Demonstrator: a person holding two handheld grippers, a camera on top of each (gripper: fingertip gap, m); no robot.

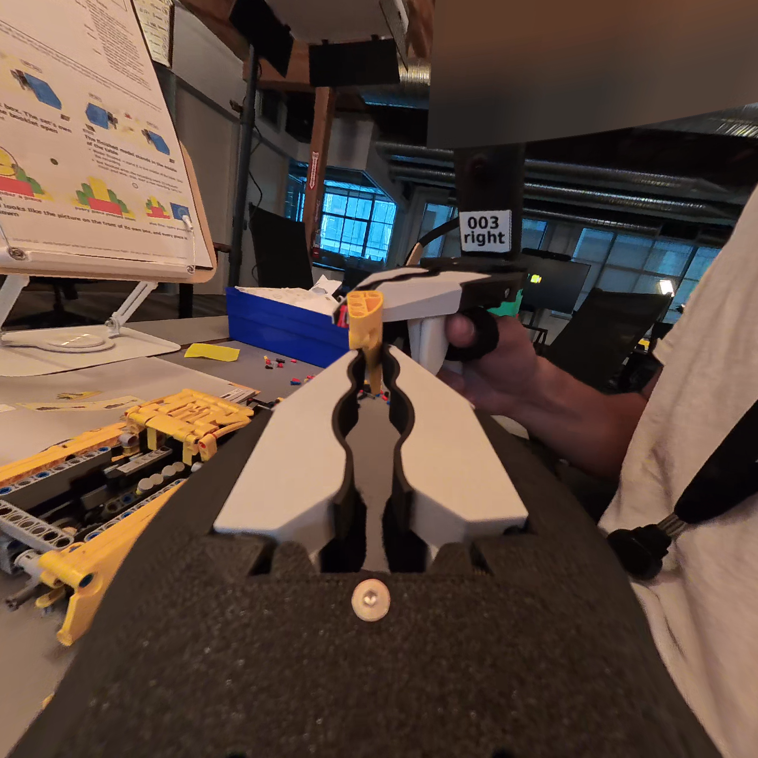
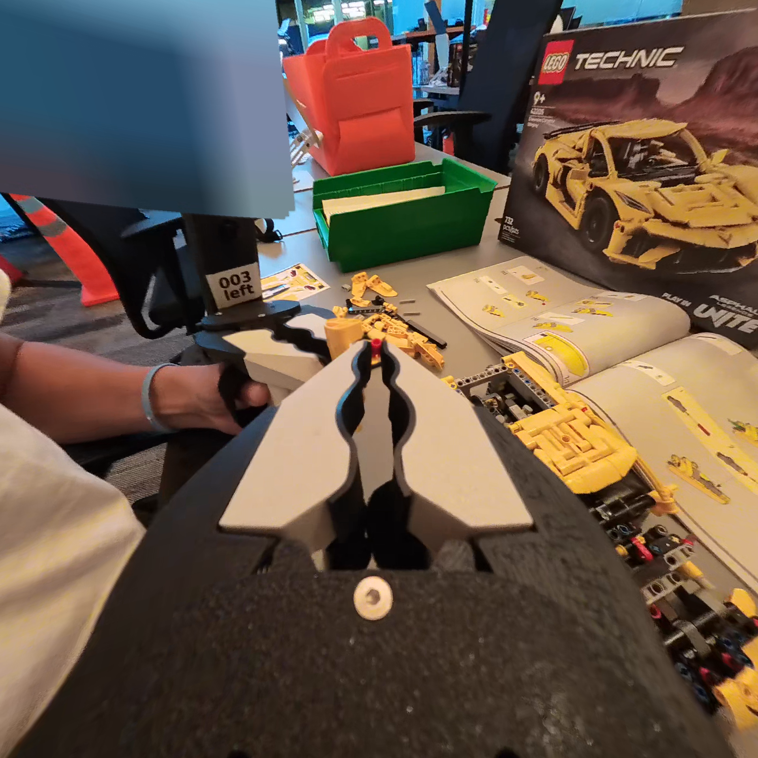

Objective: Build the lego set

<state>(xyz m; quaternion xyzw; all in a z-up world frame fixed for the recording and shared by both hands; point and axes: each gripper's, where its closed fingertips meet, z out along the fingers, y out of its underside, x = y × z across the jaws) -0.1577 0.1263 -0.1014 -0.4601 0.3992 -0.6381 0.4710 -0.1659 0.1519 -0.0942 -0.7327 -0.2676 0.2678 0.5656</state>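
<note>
Joining parts in mid-air — left gripper clamps a yellow panel piece; right gripper pinches a small red pin. Likely next: pin seated in panel hole, axes aligned. Car chassis waits on table.

Left gripper: pale grey wedge fingers lined in wavy black rubber, grainy black body, one silver screw dead centre; right gripper matches it, screw included; white labels on black posts; white shirt; pale blue wristband; black cable.
</note>
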